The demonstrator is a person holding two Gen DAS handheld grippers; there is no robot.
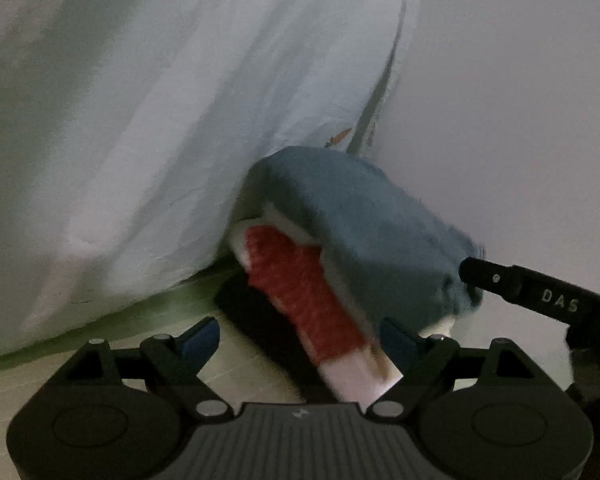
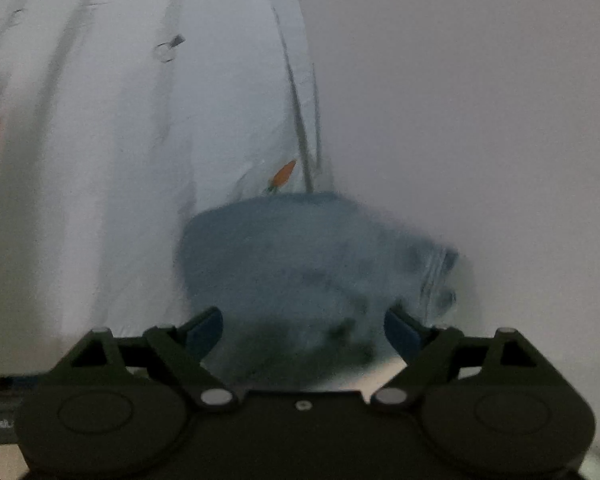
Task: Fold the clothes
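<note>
Fleece garment (image 1: 364, 232) (blue, red and white) lies between your left gripper's (image 1: 300, 340) spread fingers and your right gripper's (image 2: 304, 330), equally wide, so hasty closing could bunch it.

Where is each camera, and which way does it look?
Left wrist: sits on the left gripper, looking forward over its open fingers at a blue, red and white garment beside a pale sheet; the right gripper's finger pokes in from the right.
Right wrist: sits on the right gripper, looking forward over its open fingers at the garment's blurred blue side.
Both views share the garment and the sheet's small carrot print.
</note>
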